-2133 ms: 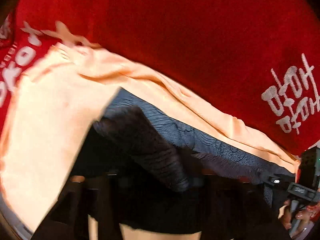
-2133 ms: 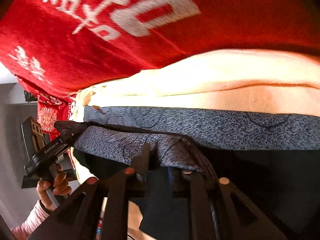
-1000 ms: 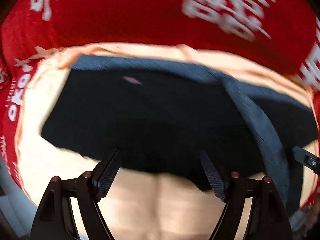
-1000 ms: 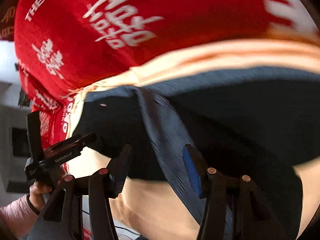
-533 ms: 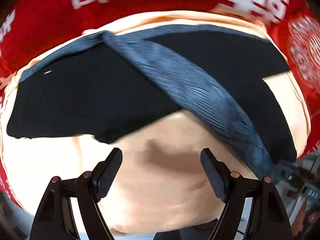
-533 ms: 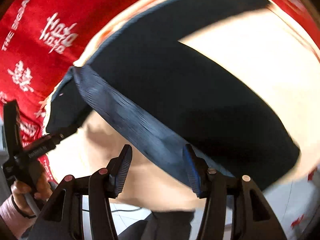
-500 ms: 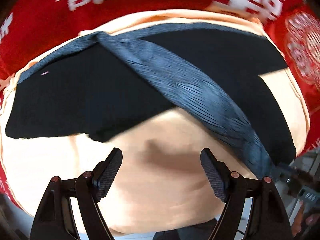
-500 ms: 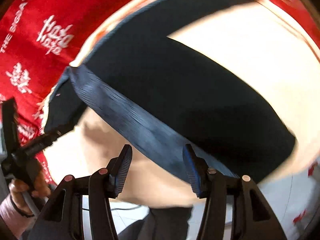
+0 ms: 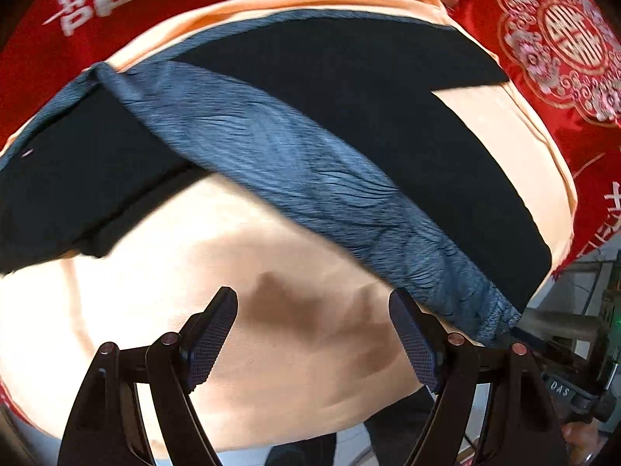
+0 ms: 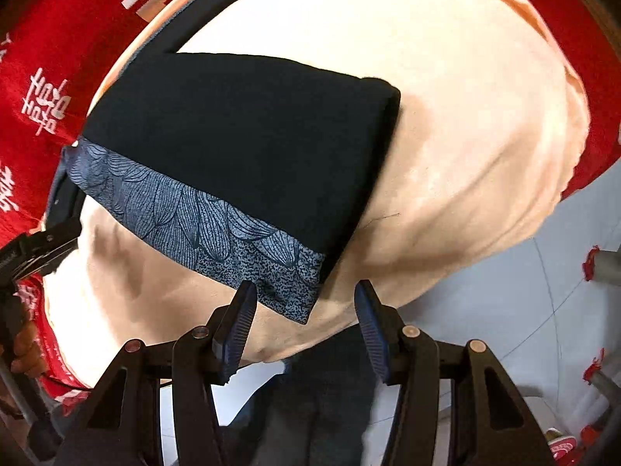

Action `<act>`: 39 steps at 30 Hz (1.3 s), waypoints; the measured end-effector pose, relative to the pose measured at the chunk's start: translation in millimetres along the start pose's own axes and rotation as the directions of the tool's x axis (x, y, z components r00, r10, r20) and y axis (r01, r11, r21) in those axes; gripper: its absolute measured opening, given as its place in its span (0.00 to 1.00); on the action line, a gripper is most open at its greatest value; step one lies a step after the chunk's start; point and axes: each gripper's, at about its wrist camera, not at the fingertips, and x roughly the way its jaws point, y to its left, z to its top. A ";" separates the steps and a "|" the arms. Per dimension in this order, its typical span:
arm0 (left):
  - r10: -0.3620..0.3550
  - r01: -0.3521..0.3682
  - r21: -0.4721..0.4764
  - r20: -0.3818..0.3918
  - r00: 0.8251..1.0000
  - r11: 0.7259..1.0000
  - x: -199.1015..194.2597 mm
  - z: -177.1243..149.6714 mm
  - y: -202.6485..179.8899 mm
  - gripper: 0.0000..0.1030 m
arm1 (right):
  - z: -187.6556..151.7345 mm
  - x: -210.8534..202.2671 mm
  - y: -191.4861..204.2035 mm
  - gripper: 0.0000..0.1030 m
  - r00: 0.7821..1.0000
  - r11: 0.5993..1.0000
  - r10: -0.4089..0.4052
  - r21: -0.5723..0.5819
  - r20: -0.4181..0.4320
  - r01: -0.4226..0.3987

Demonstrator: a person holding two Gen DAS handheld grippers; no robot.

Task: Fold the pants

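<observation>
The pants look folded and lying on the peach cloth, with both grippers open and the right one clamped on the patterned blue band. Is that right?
Not quite. The right gripper is not clamped on the patterned blue band: in the right wrist view its jaws stand open just short of it, holding nothing. The pants do lie folded on the peach cloth, and the left gripper is open too.

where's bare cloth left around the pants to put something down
Bare peach cloth lies beyond the folded end of the pants, out to the red cover. A second patch sits between the patterned band and the near edge, under the open left tongs. The strip by the right tongs is tight: the band's corner reaches it.
</observation>
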 end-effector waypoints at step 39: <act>0.016 0.019 -0.138 0.248 0.969 0.990 -78.2 130.1 -55.4 0.46 | 224.8 -102.5 81.1 0.02 0.919 0.858 0.387 -0.337 -0.073 -0.388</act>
